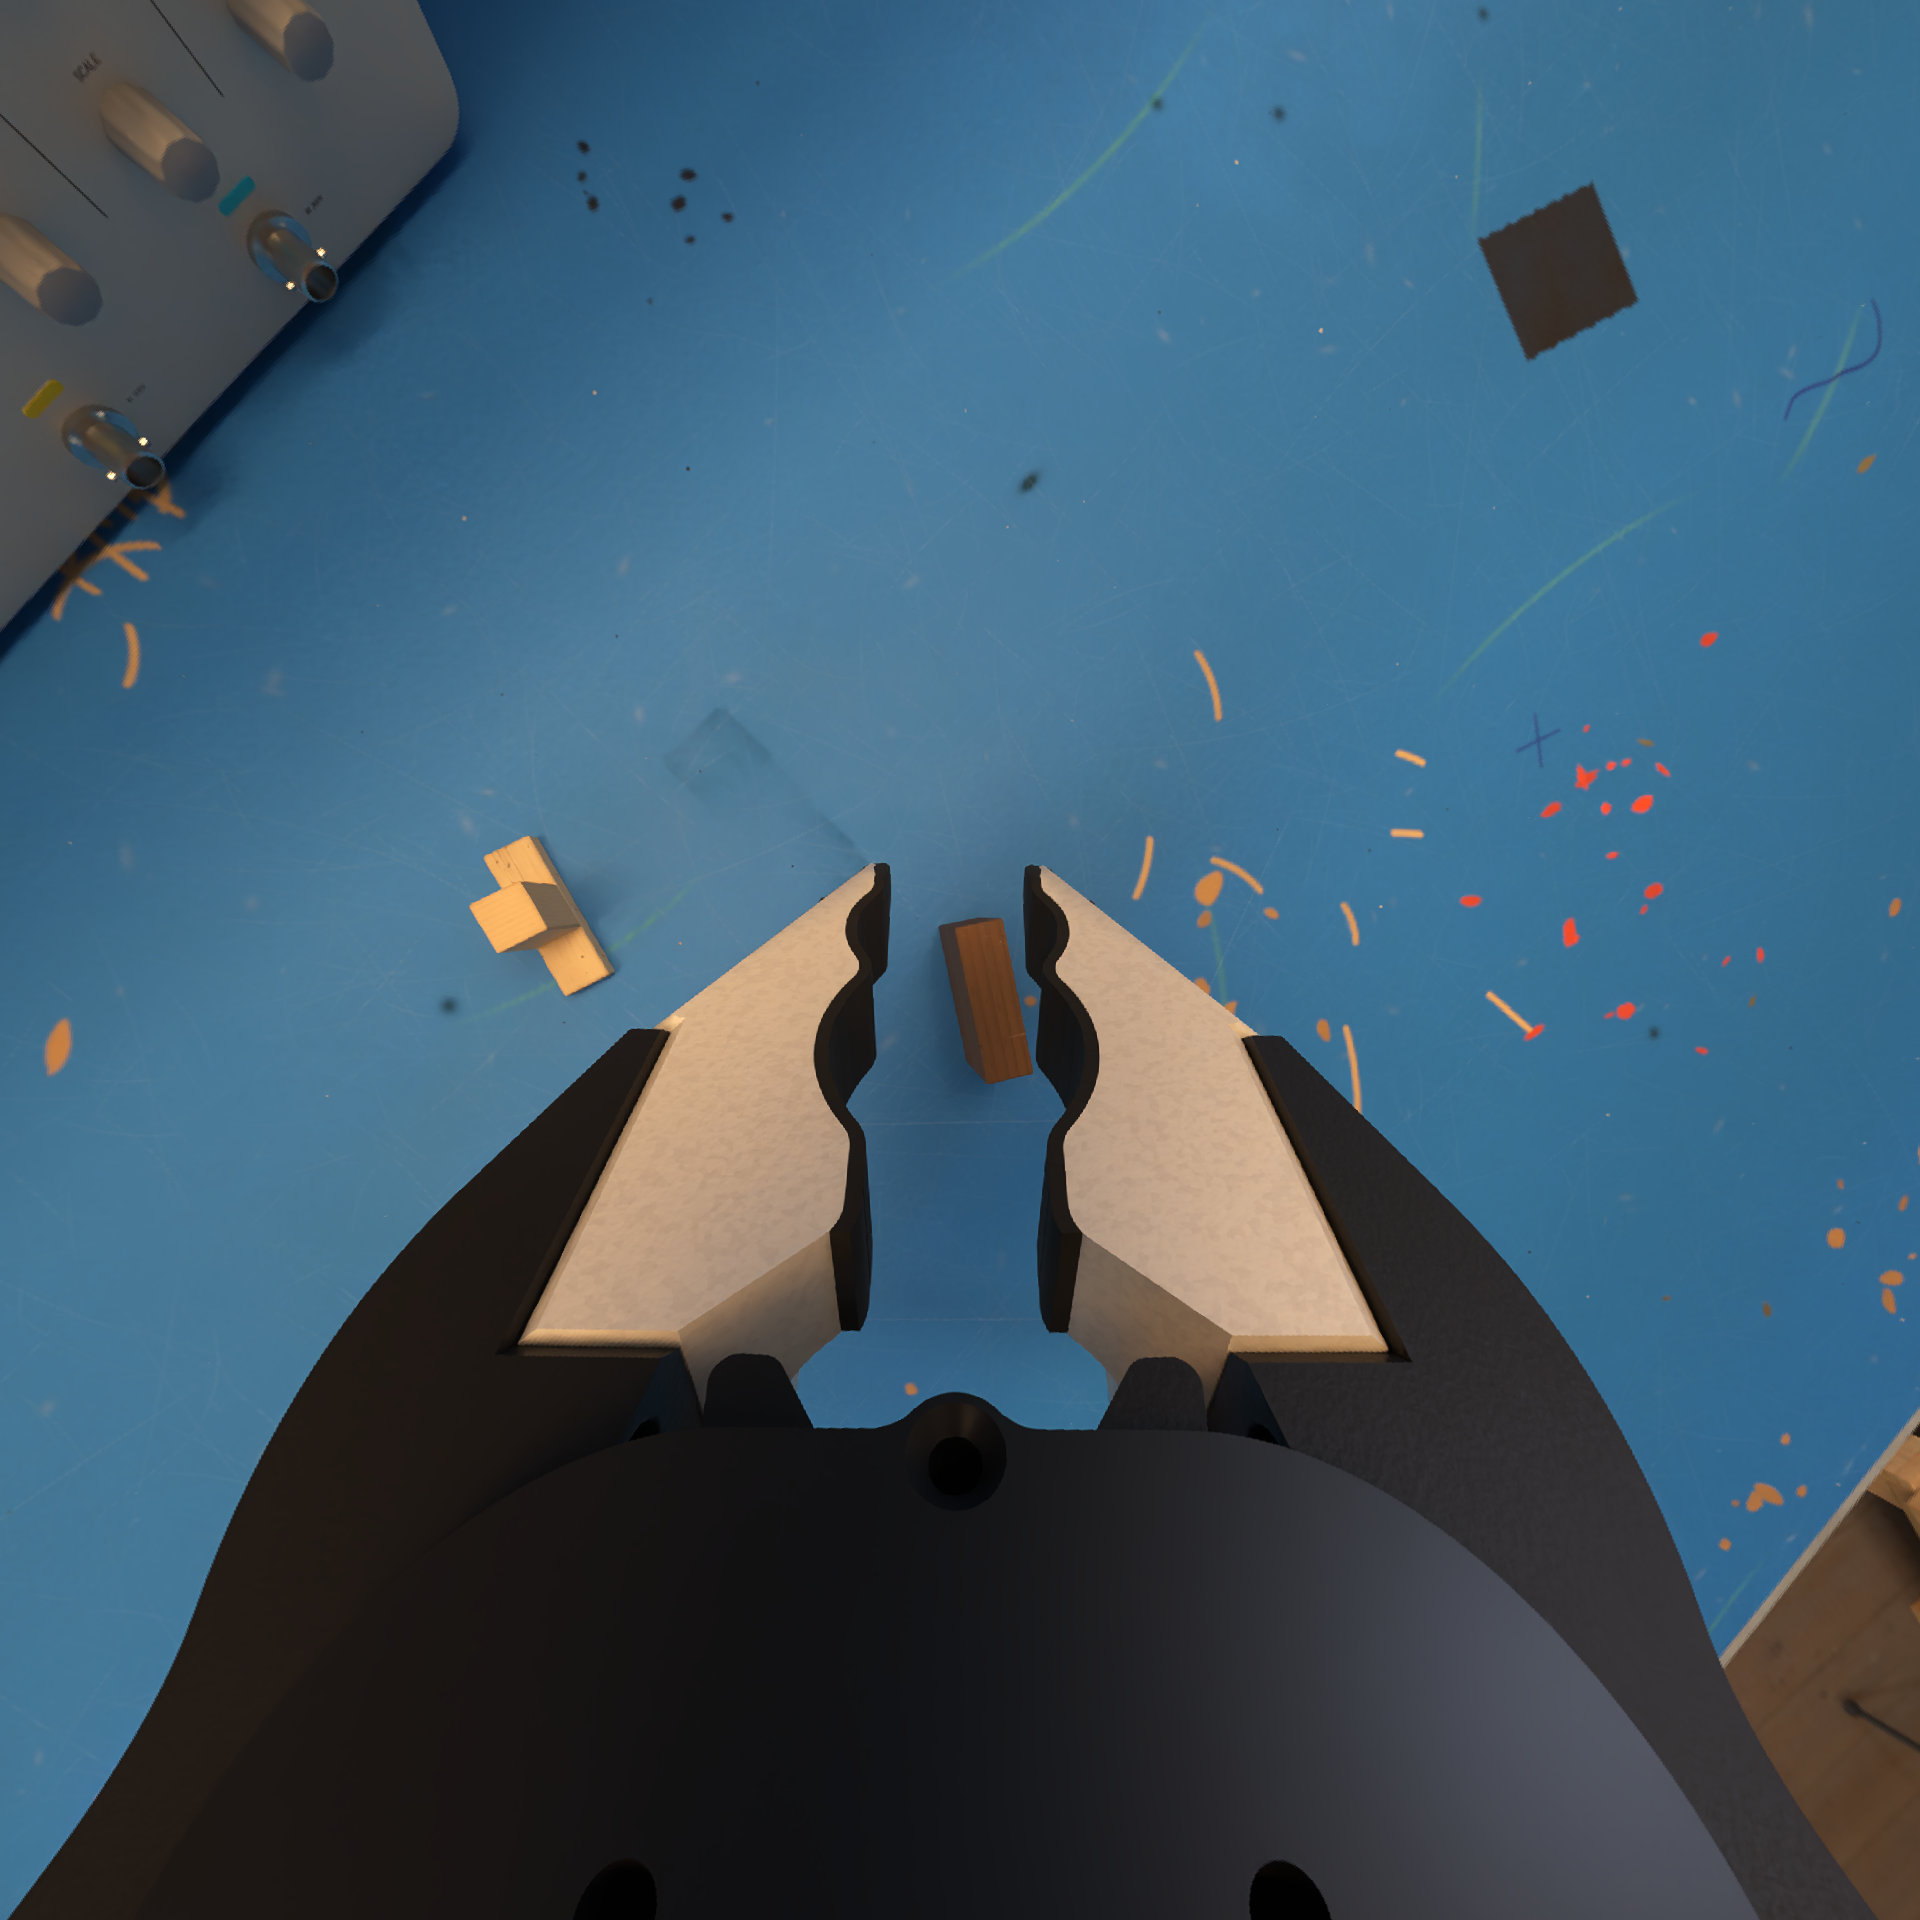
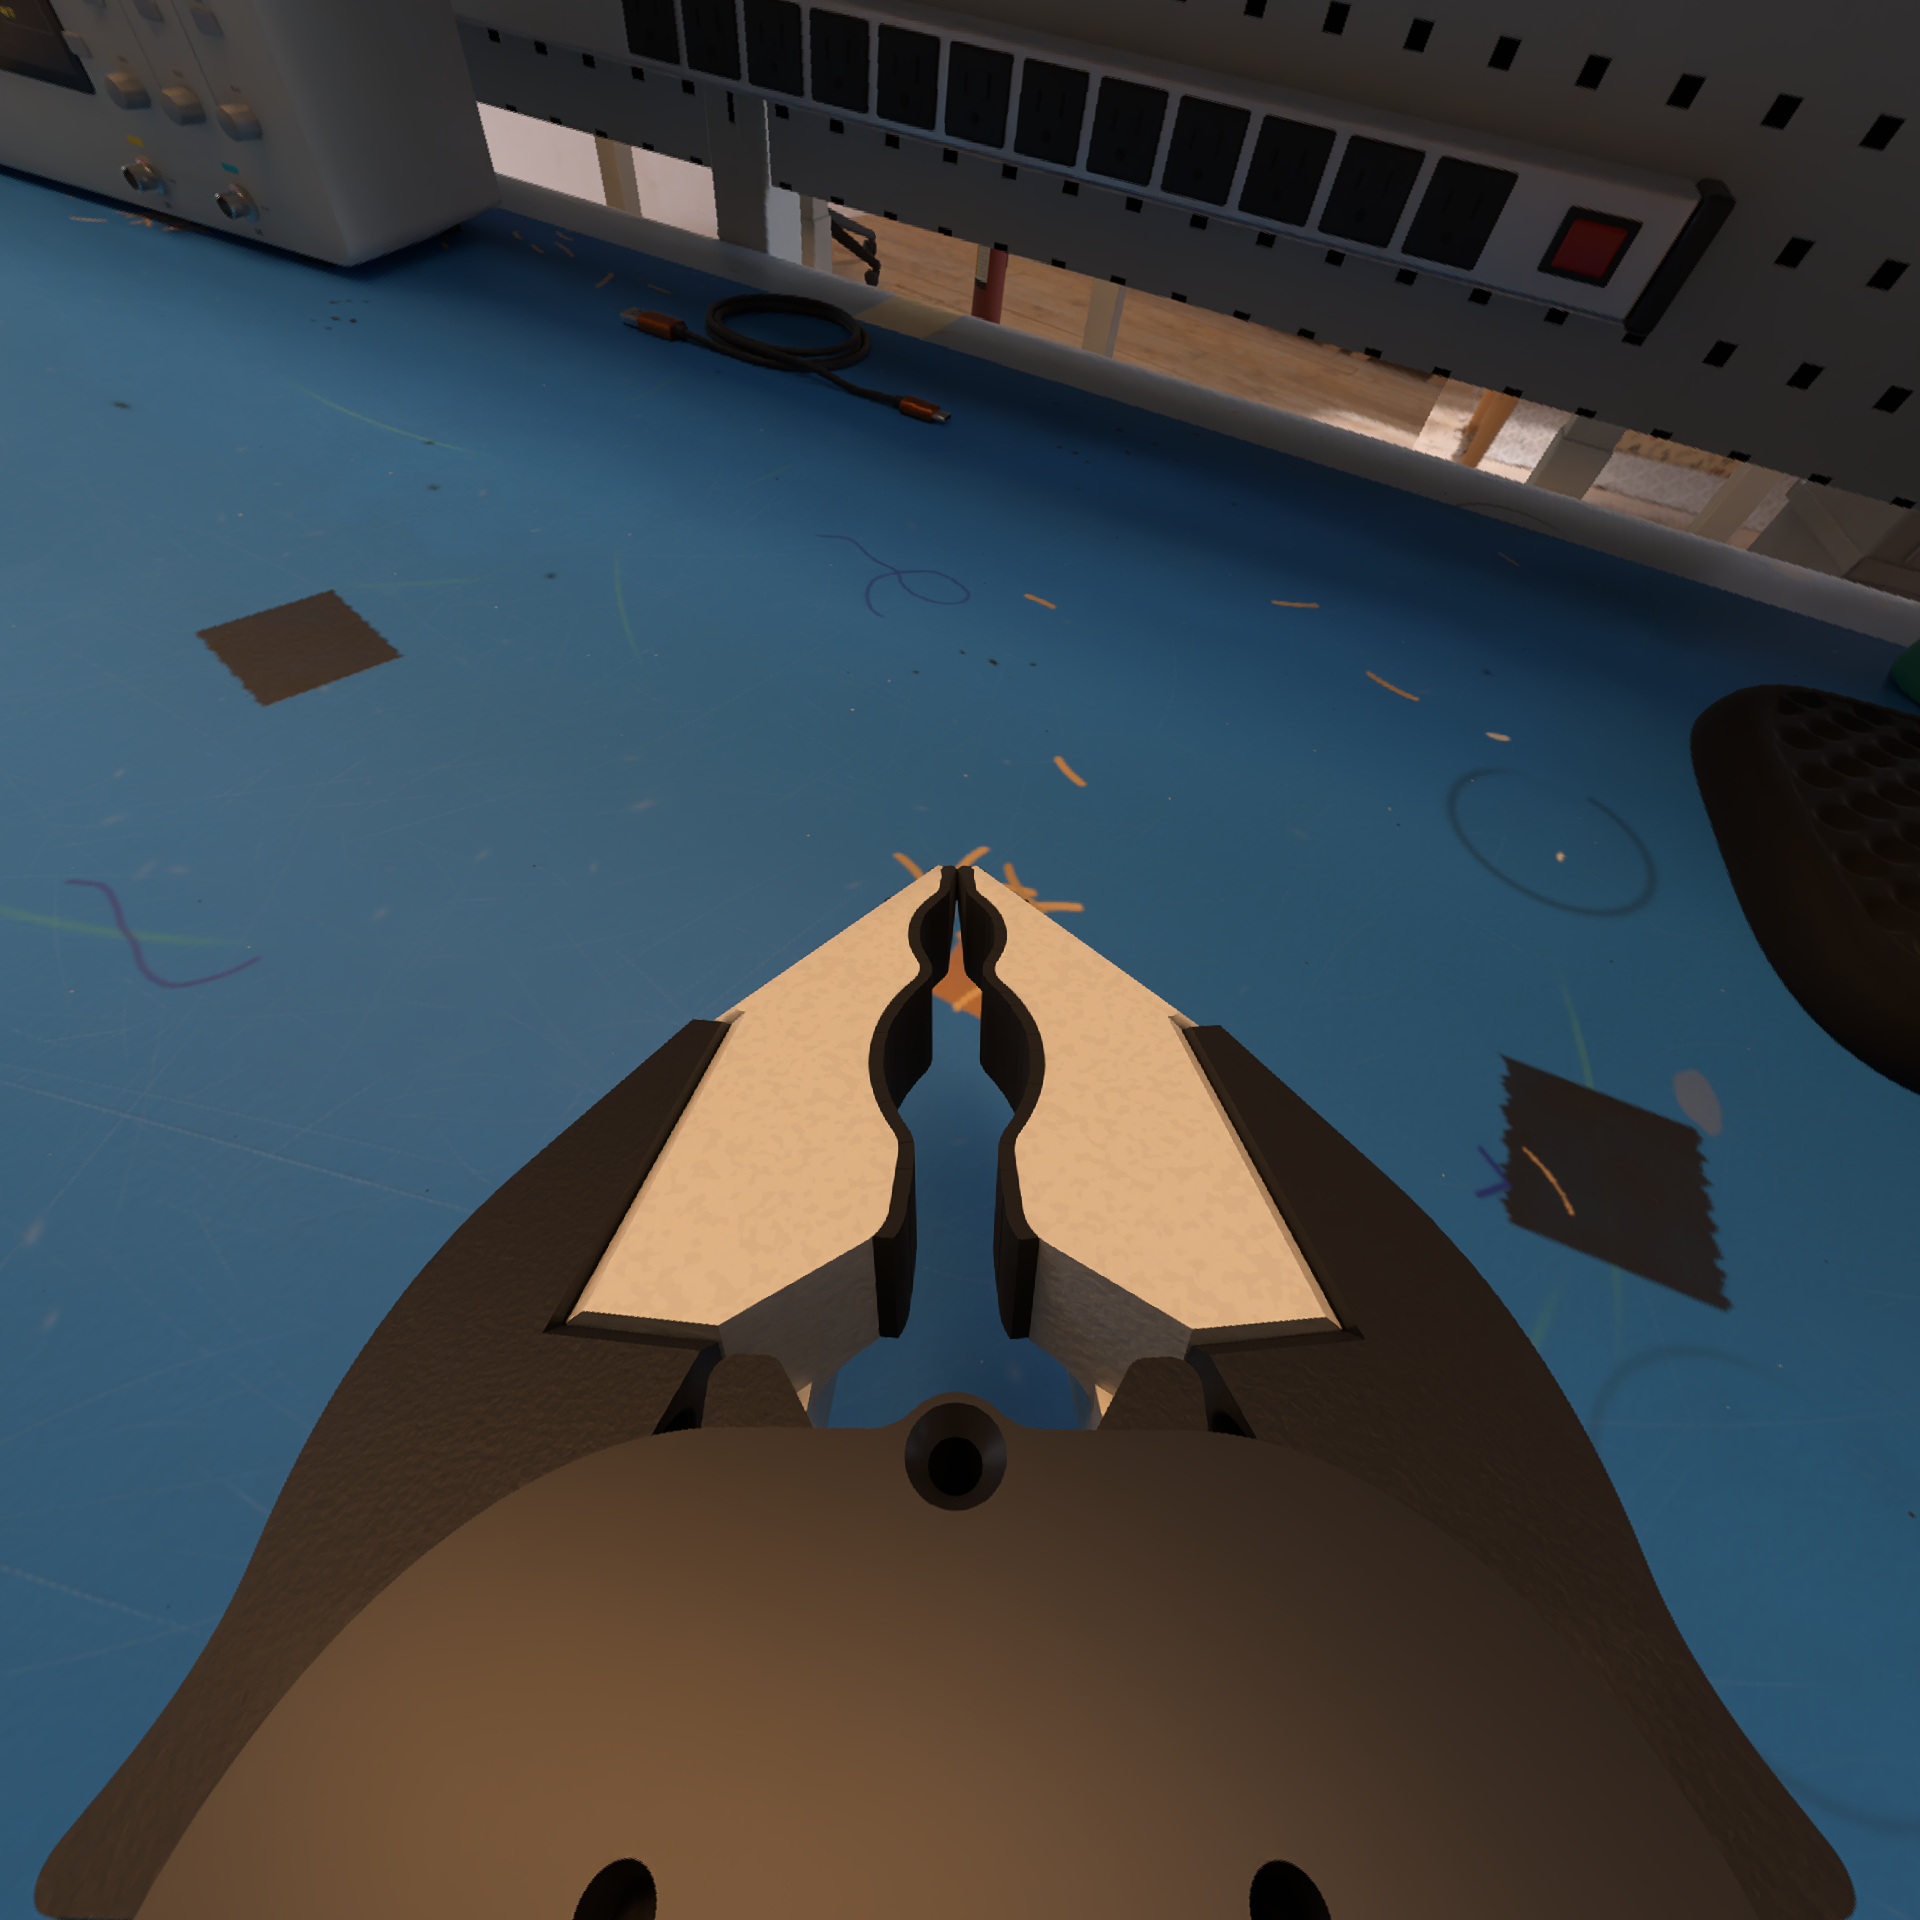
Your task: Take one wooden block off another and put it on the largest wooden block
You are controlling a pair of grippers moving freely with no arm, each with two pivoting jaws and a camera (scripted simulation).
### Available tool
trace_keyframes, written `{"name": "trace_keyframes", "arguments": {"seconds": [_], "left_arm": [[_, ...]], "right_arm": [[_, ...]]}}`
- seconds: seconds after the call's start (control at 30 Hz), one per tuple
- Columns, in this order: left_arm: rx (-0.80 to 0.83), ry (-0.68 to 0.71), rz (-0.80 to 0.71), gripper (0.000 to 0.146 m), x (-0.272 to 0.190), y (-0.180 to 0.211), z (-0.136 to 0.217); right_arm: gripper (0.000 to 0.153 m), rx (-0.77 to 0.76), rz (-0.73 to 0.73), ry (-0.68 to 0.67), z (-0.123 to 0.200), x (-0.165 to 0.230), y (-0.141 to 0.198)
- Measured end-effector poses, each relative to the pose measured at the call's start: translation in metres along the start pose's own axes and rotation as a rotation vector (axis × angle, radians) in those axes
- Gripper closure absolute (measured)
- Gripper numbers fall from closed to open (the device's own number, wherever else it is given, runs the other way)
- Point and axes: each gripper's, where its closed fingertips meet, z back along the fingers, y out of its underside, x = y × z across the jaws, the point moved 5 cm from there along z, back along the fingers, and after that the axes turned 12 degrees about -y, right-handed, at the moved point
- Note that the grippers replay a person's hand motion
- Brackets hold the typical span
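Left wrist view: left gripper (image 1: 956, 883) fingers spread above the dark block (image 1: 985, 1000); shift left to the stacked pale blocks (image 1: 540, 916), right gripper (image 2: 956, 881) clenched, empty

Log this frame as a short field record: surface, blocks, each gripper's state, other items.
surface: blue mat, scuffed and paint-flecked
stacked blocks: small light block lying across a light plank, left of the left gripper
dark block: brown block alone on the mat, seen between the open fingers
left gripper: open, empty
right gripper: shut, empty
other: grey instrument, coiled cable, power strip
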Motion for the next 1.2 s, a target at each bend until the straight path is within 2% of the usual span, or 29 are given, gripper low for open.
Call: {"name": "trace_keyframes", "arguments": {"seconds": [0.3, 0.63, 0.87, 1.2], "left_arm": [[0.000, -0.097, 0.029, 0.121, 0.025, 0.000, 0.005], [0.070, -0.246, 0.276, 0.112, 0.078, 0.013, -0.016], [0.093, -0.314, 0.346, 0.112, 0.086, 0.019, -0.039], [0.092, -0.412, 0.369, 0.124, 0.089, 0.027, -0.064]], "right_arm": [[0.153, 0.002, -0.001, -0.005, -0.001, 0.000, 0.001], [0.153, -0.002, -0.003, 0.000, 0.001, 0.000, 0.000], [0.153, -0.003, -0.001, -0.008, 0.000, 0.001, 0.000], [0.153, -0.021, -0.010, -0.023, 0.003, 0.001, -0.002]]}}
